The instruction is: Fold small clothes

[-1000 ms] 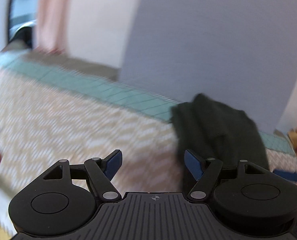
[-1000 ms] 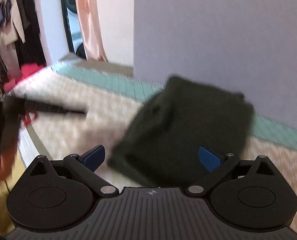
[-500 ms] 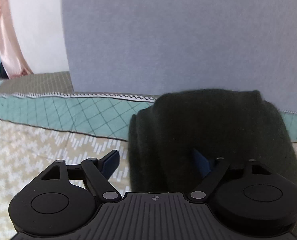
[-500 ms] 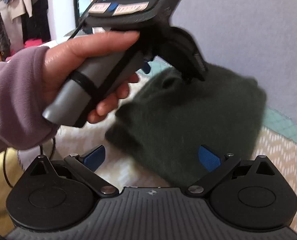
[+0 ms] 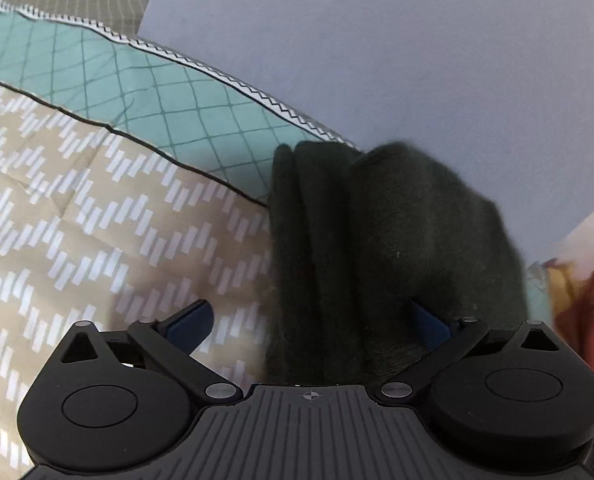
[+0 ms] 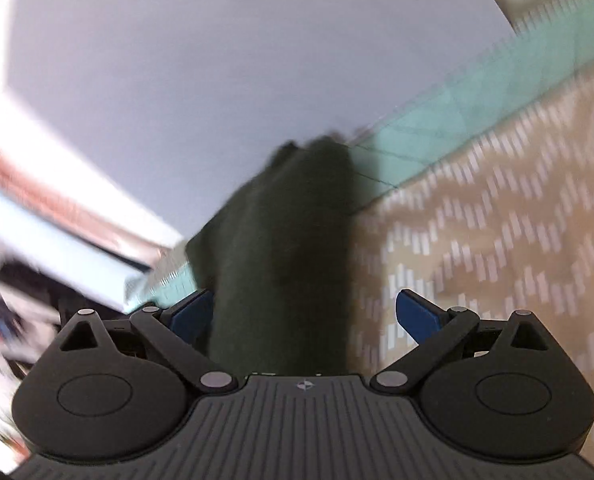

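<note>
A folded dark green knit garment (image 5: 381,248) lies on the patterned bedspread (image 5: 77,220) against the grey wall. My left gripper (image 5: 309,324) is open, its jaws wide apart, with the near end of the garment lying between them. In the right wrist view the same garment (image 6: 285,240) runs up between the open jaws of my right gripper (image 6: 303,316), blurred by motion. Neither gripper is clamped on the cloth.
A teal border (image 5: 145,96) of the bedspread runs along the grey wall (image 5: 377,48). Orange and yellow cloth (image 5: 577,292) lies at the right edge. A blurred doorway and clutter (image 6: 25,280) show at the left in the right wrist view.
Both grippers have swung and closed in on the garment, one from each end. The left hand and its gripper have left the right wrist view. Both stay open.
</note>
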